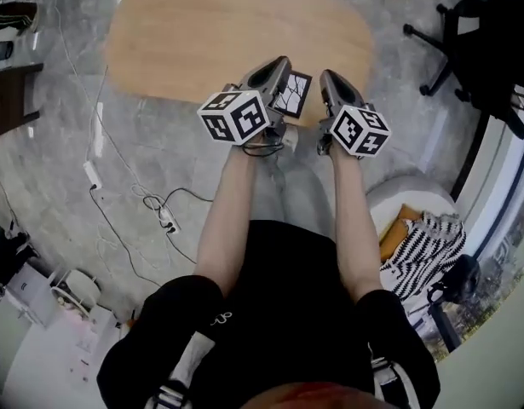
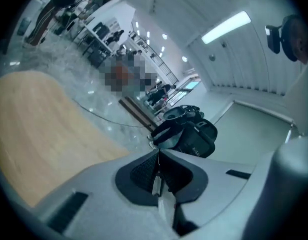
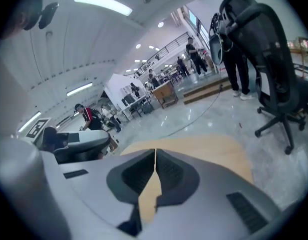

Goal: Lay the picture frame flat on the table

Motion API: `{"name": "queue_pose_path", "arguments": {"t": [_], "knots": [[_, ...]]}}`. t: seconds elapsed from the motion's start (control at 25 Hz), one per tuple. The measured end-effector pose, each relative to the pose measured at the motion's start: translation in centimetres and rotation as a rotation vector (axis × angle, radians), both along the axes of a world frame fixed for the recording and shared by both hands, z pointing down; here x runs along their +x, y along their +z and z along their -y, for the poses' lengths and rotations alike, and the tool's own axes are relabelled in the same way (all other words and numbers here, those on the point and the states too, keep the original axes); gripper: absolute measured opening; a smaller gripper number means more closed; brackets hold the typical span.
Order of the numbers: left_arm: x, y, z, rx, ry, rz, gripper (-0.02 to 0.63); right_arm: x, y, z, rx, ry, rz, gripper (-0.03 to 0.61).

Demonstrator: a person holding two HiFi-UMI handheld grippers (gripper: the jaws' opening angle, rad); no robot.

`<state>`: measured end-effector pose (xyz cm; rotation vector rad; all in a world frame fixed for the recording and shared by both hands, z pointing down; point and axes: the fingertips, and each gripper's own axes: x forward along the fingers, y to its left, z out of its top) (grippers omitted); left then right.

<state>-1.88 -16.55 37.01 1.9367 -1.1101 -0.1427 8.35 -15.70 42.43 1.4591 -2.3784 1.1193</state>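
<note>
The picture frame [image 1: 292,94], dark-edged with a white sheet crossed by black lines, hangs in the air at the near edge of the oval wooden table [image 1: 236,32]. My left gripper [image 1: 283,65] is shut on it. In the left gripper view only the frame's thin pale edge [image 2: 157,184] shows, pinched between the dark pads, with the table [image 2: 33,124] off to the left. My right gripper [image 1: 330,79] is just right of the frame, apart from it. Its jaws [image 3: 155,166] are shut on nothing, and the table top [image 3: 204,149] shows beyond them.
A black office chair [image 1: 483,32] stands on the grey floor to the right of the table, and shows large in the right gripper view [image 3: 266,49]. Cables and a power strip [image 1: 164,216] lie on the floor at the left. A striped bag [image 1: 432,241] sits at the right.
</note>
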Motion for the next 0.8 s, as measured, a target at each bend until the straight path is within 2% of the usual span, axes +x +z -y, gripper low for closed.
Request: {"name": "queue_pose_path", "arguments": {"t": [0.16, 0.28, 0.36, 0.48, 0.56, 0.64, 0.8], "knots": [[0.8, -9.5, 3.8, 0.160, -0.018, 0.154, 0.012, 2.2, -10.6, 4.1, 0.165, 0.098, 0.032, 0.015], [0.5, -16.8, 4.1, 0.280, -0.074, 0.180, 0.012, 3.1, -18.7, 5.6, 0.305, 0.136, 0.047, 0.014], [0.5, -21.0, 3.6, 0.362, -0.090, 0.192, 0.012, 3.3, -23.4, 5.6, 0.387, 0.130, 0.036, 0.014], [-0.1, -25.4, 3.7, 0.463, -0.102, 0.298, 0.012, 2.9, -29.9, 5.3, 0.535, 0.093, -0.031, 0.015], [-1.2, -27.1, 4.1, 0.480, -0.135, 0.357, 0.012, 2.6, -32.5, 5.1, 0.603, 0.072, -0.120, 0.014], [-1.9, -28.9, 4.3, 0.500, -0.163, 0.372, 0.012, 2.7, -34.1, 5.0, 0.634, 0.066, -0.187, 0.012], [-1.7, -32.7, 4.2, 0.586, -0.161, 0.393, 0.012, 2.8, -36.9, 5.3, 0.681, 0.081, -0.214, 0.012]]}}
